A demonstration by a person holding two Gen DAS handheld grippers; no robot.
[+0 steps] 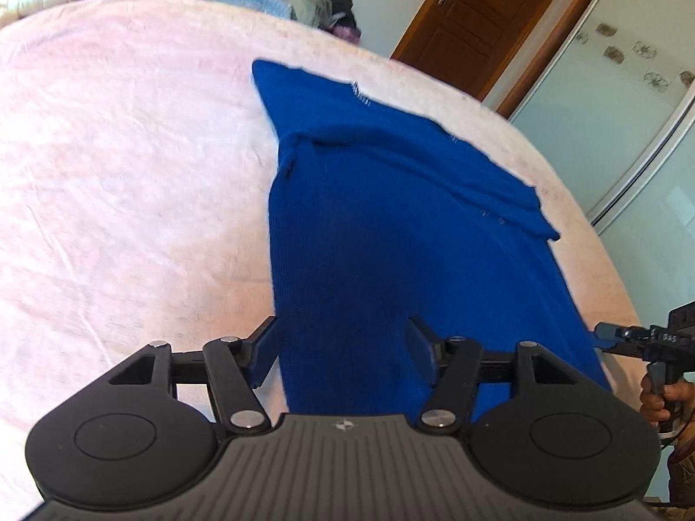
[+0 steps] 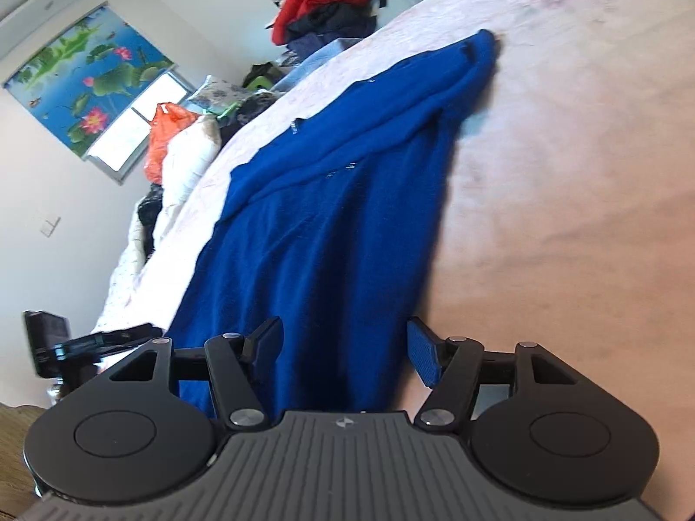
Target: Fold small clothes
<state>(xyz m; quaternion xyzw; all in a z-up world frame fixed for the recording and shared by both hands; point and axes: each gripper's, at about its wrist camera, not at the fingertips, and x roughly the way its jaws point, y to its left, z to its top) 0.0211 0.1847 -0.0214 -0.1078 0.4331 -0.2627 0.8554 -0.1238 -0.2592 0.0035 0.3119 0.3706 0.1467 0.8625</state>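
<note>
The wide bed covered in a pale pink, soft sheet [image 1: 130, 152] fills most of what I see, and on it lies the bright blue knitted garment [image 1: 369, 239], spread long toward me with one sleeve folded across its upper part. Its near hem runs down between my fingers in both wrist views. Beyond the bed's far edge sits a heap of mixed clothes in red, black and white [image 2: 330, 0], and a brown wooden door [image 1: 478, 17] stands in the corner. My left gripper [image 1: 343, 349] hangs over the garment's near end, its jaws spread wide and gripping nothing. My right gripper [image 2: 345, 349] sits over the same near end, likewise wide open, nothing between its blue pads [image 2: 423, 358].
</note>
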